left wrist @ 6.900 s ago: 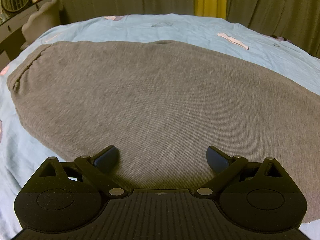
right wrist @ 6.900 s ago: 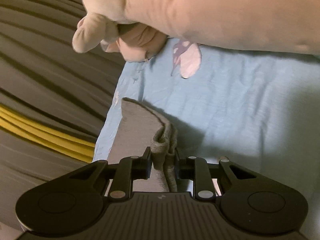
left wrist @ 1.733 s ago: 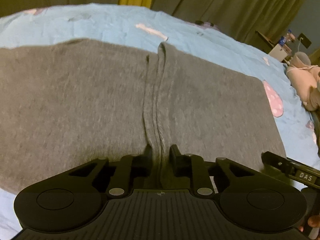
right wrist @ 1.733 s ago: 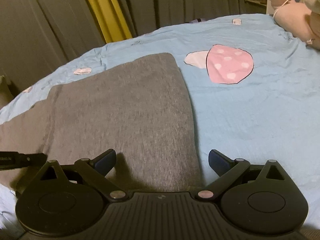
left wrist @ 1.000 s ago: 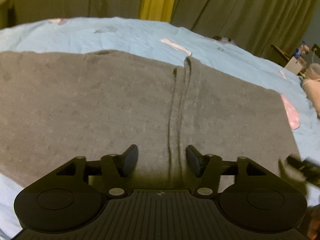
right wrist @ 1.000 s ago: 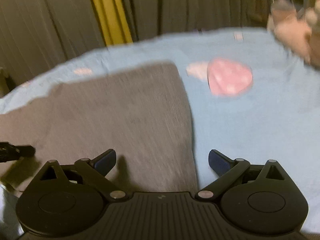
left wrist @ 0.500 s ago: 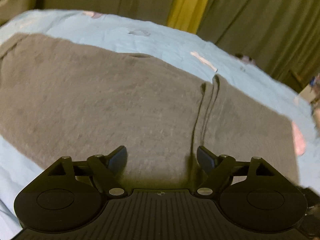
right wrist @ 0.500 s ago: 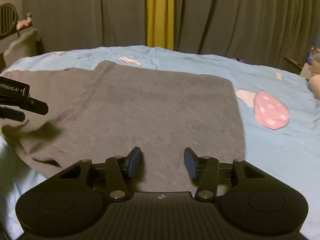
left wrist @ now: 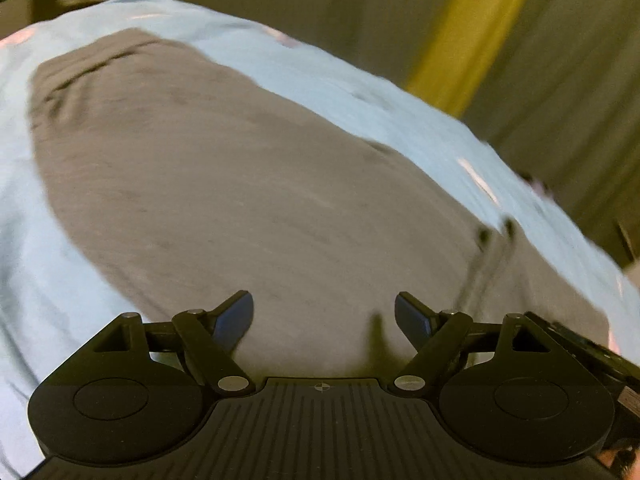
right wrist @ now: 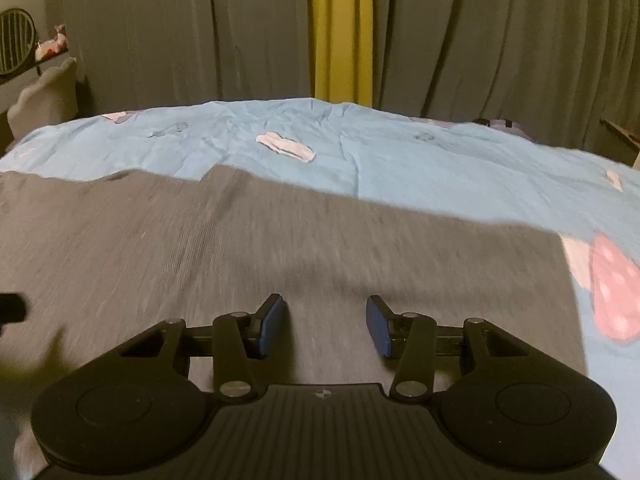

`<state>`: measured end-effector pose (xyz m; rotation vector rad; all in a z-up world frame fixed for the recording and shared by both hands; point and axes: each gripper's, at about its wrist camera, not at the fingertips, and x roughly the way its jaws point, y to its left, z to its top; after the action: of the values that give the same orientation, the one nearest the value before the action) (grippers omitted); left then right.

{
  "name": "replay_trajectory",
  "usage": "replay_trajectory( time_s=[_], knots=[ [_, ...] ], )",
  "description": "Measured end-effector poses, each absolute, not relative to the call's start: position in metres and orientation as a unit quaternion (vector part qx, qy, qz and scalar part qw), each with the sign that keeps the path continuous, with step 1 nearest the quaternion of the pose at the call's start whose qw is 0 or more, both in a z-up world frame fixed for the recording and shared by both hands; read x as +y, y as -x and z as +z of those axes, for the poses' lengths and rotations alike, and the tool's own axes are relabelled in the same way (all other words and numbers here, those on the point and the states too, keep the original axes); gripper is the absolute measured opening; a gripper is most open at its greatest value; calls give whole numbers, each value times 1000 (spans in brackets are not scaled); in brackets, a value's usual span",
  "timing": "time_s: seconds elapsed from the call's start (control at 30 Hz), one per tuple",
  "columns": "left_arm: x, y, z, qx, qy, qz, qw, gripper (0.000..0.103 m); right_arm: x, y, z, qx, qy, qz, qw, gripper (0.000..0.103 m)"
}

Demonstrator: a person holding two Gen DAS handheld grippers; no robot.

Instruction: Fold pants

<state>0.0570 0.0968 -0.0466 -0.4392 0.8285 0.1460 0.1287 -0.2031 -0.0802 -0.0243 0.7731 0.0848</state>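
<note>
The grey pants (left wrist: 248, 200) lie flat on the light blue bedsheet (left wrist: 360, 92), folded over themselves, with a ribbed band ridge (left wrist: 486, 252) at the right. My left gripper (left wrist: 324, 316) is open and empty, just above the pants' near edge. In the right wrist view the pants (right wrist: 280, 240) fill the foreground. My right gripper (right wrist: 326, 326) is open and empty, low over the folded layer. The left gripper's edge (right wrist: 12, 308) shows at the far left of that view.
The bedsheet (right wrist: 400, 152) has pink and white prints (right wrist: 612, 292). Dark curtains with a yellow strip (right wrist: 340, 32) hang behind the bed. A chair back (right wrist: 44, 92) stands at the far left.
My left gripper let go of the band ridge, opened wide and swung left along the pants. My right gripper swung left over the folded layer and its jaws narrowed somewhat.
</note>
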Motion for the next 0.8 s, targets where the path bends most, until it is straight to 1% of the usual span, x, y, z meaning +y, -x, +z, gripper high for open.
replay_trajectory(
  time_s=[0.07,0.23,0.33,0.37,0.43,0.5,0.57,0.63,0.7,0.8],
  knots=[
    [106,-56,-47,388,226,84,890,87,-189,-143,-80,370,27,42,928,47],
    [115,-55,-47,372,251,89,889,89,-177,-167,-78,357,12,27,934,50],
    [119,-48,-42,350,259,101,895,91,-175,-168,-81,355,16,26,934,50],
    [124,-46,-39,341,264,108,896,95,-175,-165,-80,354,18,27,935,50],
    [138,-41,-36,329,280,118,894,95,-178,-154,-78,357,9,39,933,51],
    [161,-35,-32,318,296,128,892,96,-183,-140,-80,361,-6,50,931,55],
    [188,-30,-29,308,300,150,890,96,-187,-117,-85,360,-1,69,930,68],
    [217,-26,-31,309,308,175,883,96,-191,-93,-89,349,4,83,933,74],
    [247,-22,-34,308,319,204,873,96,-195,-71,-89,338,3,78,938,76],
    [278,-20,-37,301,318,232,868,96,-196,-63,-90,341,-3,74,937,82]
  ],
)
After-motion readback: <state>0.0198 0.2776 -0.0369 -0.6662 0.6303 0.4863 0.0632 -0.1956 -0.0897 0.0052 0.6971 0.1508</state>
